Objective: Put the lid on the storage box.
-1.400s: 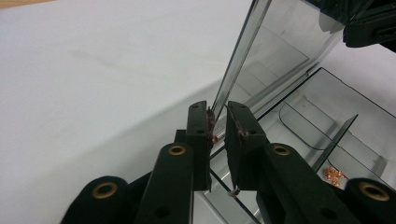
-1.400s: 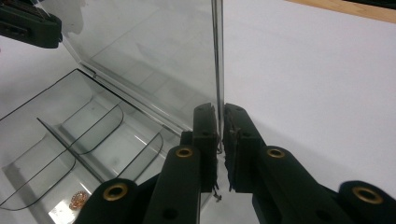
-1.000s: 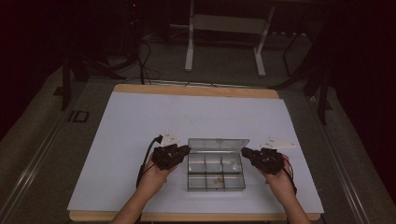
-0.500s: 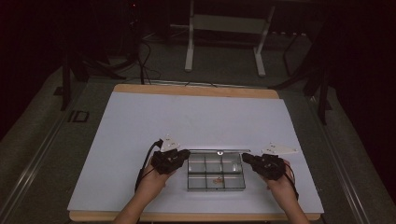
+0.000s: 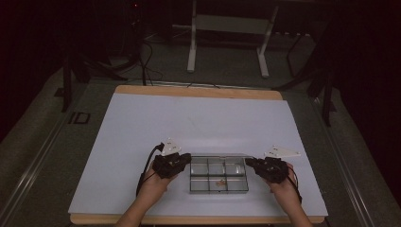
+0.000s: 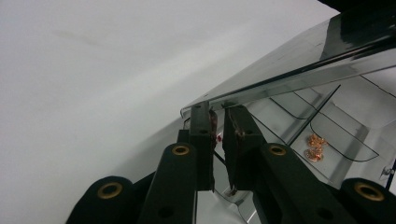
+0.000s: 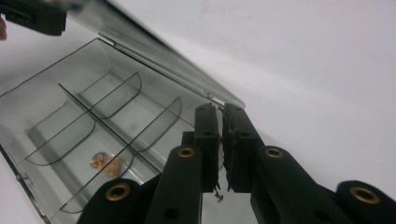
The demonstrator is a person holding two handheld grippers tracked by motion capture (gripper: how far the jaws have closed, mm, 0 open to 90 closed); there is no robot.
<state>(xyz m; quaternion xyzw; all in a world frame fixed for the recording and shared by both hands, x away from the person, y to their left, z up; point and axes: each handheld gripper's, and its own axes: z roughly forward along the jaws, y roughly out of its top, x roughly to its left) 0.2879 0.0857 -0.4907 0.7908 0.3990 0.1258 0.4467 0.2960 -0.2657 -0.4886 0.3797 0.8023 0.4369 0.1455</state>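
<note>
both sets of fingers are clenched on the clear lid (image 7: 154, 51), the left gripper (image 5: 185, 163) at its left end, the right gripper (image 5: 251, 164) at its right. the lid's long axis runs between them, half lowered over the compartment box (image 5: 219, 186) near the worktop's (image 5: 142, 123) front edge.

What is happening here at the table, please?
A person sits at a white table with a hand-held gripper in each hand and works on a clear compartment box. The left hand-held gripper and the right hand-held gripper each have their jaws pinched on an end of the box's hinged lid, one at each side. The lid stands raised at a slant over the tray. One compartment holds some small copper-coloured pieces; the other compartments look empty.
</note>
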